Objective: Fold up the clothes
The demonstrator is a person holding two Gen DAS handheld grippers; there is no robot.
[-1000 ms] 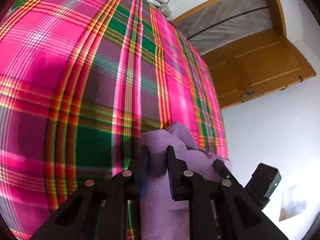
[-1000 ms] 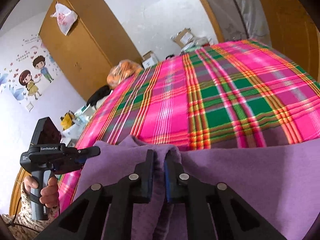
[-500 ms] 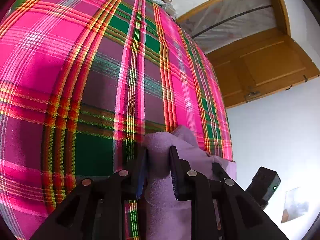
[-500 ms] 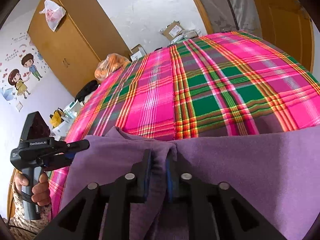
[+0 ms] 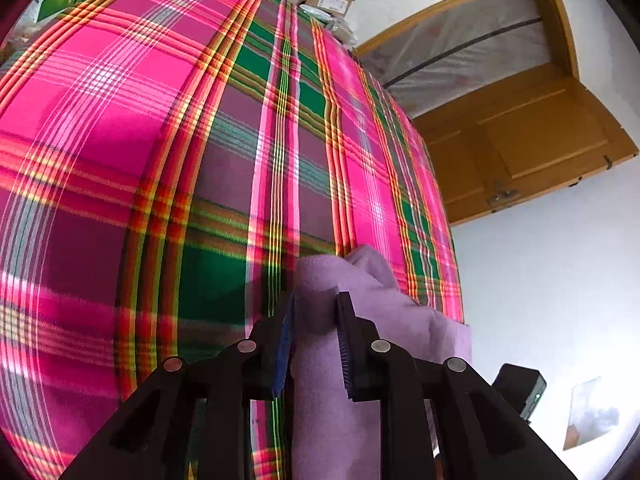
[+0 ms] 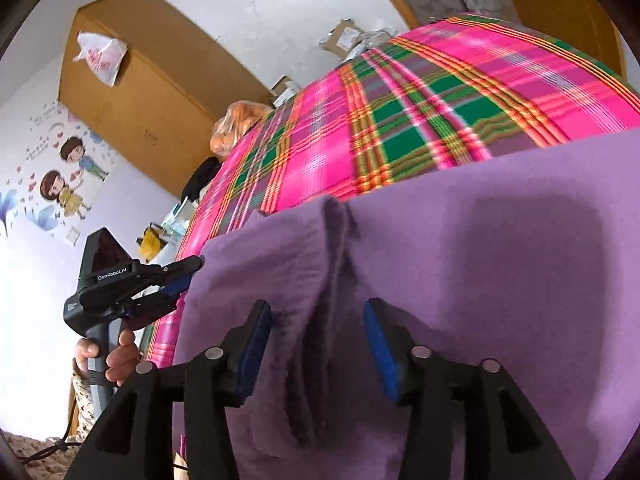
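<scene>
Here the left gripper [image 5: 314,330] pinches a fold of the purple garment [image 6: 460,248] on the plaid bed [image 5: 160,140], closing; the right gripper [image 6: 318,338] is opening, pads clear of the fold.

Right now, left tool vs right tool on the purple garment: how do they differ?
Left tool: jaws narrow and closing, pads pressed on a bunched ridge of the purple garment. Right tool: jaws wide and opening, both pads clear of the fold standing between them. The left grips at the garment's edge beside the plaid sheet; the right sits over its broad middle. Both are black with blue pads, angled down at the same cloth.
</scene>
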